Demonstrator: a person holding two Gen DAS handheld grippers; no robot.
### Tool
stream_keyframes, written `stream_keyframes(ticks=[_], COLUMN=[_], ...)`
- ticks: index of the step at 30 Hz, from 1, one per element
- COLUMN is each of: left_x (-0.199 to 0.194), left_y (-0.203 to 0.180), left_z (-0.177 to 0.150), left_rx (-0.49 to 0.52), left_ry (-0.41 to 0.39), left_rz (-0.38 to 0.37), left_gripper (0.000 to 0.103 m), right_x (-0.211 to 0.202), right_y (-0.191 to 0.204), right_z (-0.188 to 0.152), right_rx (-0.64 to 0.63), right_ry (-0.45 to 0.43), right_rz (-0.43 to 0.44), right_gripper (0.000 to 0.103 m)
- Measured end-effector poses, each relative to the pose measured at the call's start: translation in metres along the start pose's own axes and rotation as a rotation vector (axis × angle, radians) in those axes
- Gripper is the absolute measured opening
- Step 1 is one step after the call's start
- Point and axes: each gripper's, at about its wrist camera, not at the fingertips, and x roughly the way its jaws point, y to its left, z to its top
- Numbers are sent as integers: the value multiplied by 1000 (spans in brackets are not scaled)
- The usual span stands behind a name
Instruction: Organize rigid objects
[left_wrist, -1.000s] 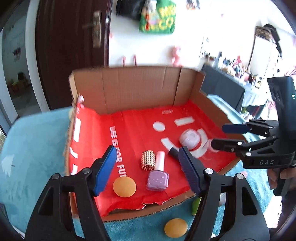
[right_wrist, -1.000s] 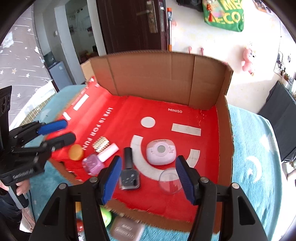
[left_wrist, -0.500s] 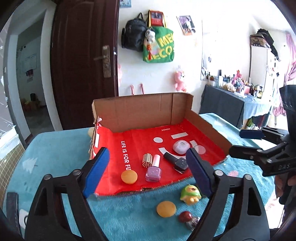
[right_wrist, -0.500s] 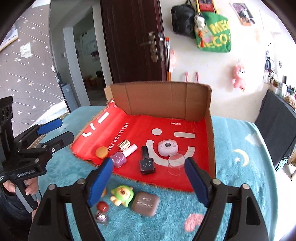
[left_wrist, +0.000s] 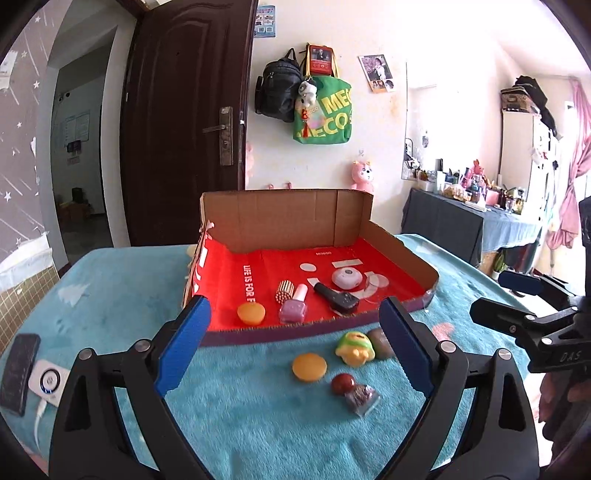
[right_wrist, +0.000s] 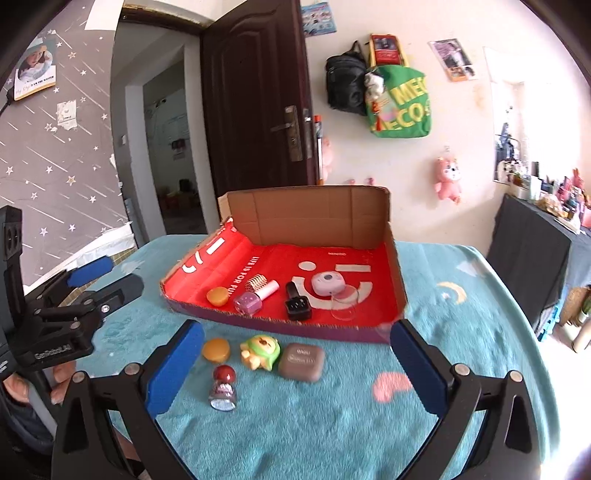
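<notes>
A red-lined cardboard box lies on the teal cloth. In it are an orange disc, a gold cylinder, a purple nail polish, a black bottle, a pink round case and a clear lid. On the cloth in front lie an orange disc, a green and yellow toy, a brown case and a red-capped small bottle. My left gripper and right gripper are open, empty, held back above these loose things.
A black phone and a white charger lie at the cloth's left edge. A dark door and hanging bags are on the wall behind. A dark table with clutter stands at the right.
Both grippers have pulled back and up from over the box. The loose things on the cloth in front of it have come into full view. Both stay open.
</notes>
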Motion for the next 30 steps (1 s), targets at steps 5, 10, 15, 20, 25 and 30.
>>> stream_keyframes(ticks=[5,10,15,20,25,30], left_x=[-3,3,10,17,23,28], left_y=[-5,-7,-8,-7,-5,-4], left_z=[-23,-48,-68,-84,-97,-103], left_rx=[2,-21,-36,-44,-52,-51], left_ry=[-3,10,25,34,40,54], left_rz=[8,-2,1,28,49,60], left_gripper=[94,94,94,94,94,94], right_x=[-3,-3,3,8,17,22], right_y=[1,-3,-3,0,-3,-6], right_z=[-29,-57,-80,-98,-109,-116], right_rx=[14,61,77,63,74,90], right_ry=[-17,-62,-85,-116,-100,-90], right_rz=[-39,-49,-70,-89,-88,-96], right_gripper=[103,103,103,103,103,103])
